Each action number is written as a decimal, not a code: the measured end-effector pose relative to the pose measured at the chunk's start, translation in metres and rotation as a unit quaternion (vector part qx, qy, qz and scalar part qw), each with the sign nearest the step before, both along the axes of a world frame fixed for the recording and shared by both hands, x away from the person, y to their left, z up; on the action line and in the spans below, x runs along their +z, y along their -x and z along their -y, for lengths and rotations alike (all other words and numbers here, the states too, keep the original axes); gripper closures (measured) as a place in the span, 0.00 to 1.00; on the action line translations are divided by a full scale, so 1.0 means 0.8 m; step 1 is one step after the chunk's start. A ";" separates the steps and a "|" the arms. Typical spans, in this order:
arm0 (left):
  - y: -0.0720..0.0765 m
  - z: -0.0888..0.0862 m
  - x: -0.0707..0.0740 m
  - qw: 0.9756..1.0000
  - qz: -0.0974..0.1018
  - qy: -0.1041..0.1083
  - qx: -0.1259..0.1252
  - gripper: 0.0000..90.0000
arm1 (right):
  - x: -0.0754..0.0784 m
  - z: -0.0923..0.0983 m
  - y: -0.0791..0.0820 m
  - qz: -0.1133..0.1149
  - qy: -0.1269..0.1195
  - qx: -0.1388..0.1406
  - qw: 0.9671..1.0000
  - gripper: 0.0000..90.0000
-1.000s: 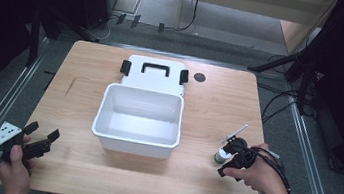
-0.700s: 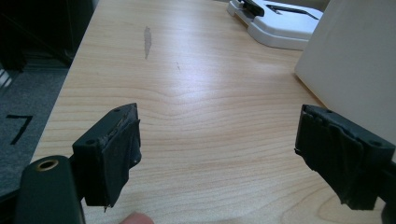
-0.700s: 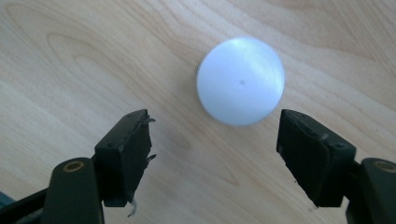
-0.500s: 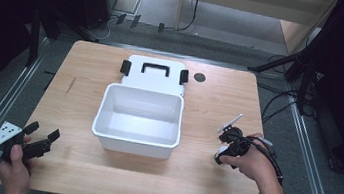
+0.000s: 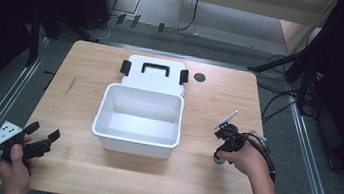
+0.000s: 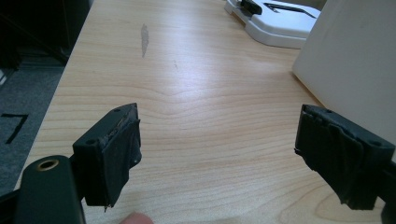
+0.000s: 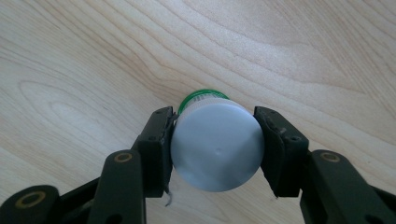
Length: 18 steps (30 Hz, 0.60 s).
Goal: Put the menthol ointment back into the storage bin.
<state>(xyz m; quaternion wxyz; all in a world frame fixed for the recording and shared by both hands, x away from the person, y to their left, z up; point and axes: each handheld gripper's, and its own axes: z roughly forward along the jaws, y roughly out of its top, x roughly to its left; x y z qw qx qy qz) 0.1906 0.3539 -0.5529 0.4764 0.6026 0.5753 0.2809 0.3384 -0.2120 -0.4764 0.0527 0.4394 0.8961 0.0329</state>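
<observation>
The right gripper [image 7: 215,149] points down at the table [image 7: 303,51] and has just been closing; its two jaws now press on opposite sides of a small jar [image 7: 215,147] with a grey lid and a green band below it. The jar stands upright directly beneath this gripper, apparently with its base on the wood, though the base is hidden from above. In the high view the right gripper [image 5: 224,146] sits well to the right of the white bin [image 5: 134,145], whose inside looks bare. The bin's lid [image 5: 152,77], with black clasps and handle, lies flat just beyond the bin.

The left gripper [image 6: 233,154] has its jaws spread wide with nothing between them, low over bare wood; the bin's wall stands just to its right. In the high view it rests near the front left corner [image 5: 35,145].

Judgement: the grasp is made; lifting, carrying to the bin, releasing and probably fitting the lid all remain.
</observation>
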 end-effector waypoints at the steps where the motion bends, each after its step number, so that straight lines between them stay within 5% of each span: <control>1: 0.000 0.000 0.000 1.000 0.000 0.000 0.000 0.17 | 0.000 0.000 0.001 -0.004 -0.001 0.000 1.000 0.57; 6: 0.000 0.000 0.000 1.000 -0.001 -0.001 -0.001 0.17 | 0.003 -0.002 0.002 -0.003 -0.001 0.008 1.000 0.57; 18: 0.000 0.000 0.000 1.000 -0.001 0.002 -0.001 0.17 | 0.053 -0.023 0.002 -0.002 -0.008 0.039 0.999 0.57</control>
